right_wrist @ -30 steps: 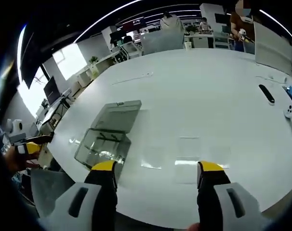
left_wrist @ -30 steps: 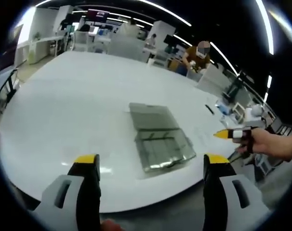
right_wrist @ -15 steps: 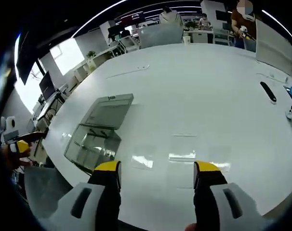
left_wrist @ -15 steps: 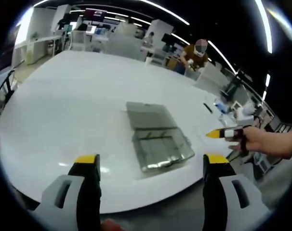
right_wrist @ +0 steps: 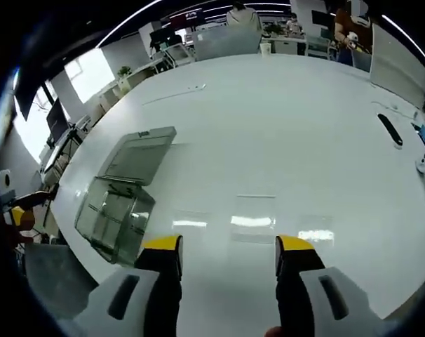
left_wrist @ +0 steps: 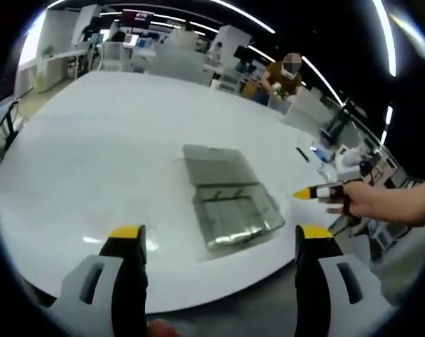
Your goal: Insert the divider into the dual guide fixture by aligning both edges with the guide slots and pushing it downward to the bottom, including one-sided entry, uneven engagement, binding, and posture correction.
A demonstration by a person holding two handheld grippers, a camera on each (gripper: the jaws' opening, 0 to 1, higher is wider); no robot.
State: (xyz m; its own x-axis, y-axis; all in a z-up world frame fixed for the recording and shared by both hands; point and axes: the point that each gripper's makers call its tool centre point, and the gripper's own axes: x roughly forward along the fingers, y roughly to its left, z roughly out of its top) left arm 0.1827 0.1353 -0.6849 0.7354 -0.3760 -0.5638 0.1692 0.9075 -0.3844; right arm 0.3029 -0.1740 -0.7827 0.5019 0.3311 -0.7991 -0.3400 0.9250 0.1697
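Both grippers are hanging back from the near edge of the white counter, and little separates this moment from the second before it. In the left gripper view the left gripper has its jaws spread wide and empty, framing the clear fixture that sits close to the counter's near edge. The flat translucent divider lies on the counter right behind the fixture, touching or nearly touching it. The person's hand, carrying the other gripper's yellow tip, has drifted a little inward from the right.

In the right gripper view the right gripper is also open and holding nothing. The fixture and divider have slid toward the lower left of that view, which I read as the camera swinging rather than the parts moving. A dark remote-like object lies toward the counter's far right edge.

Judging by this, insertion has not begun; the divider still needs picking up.
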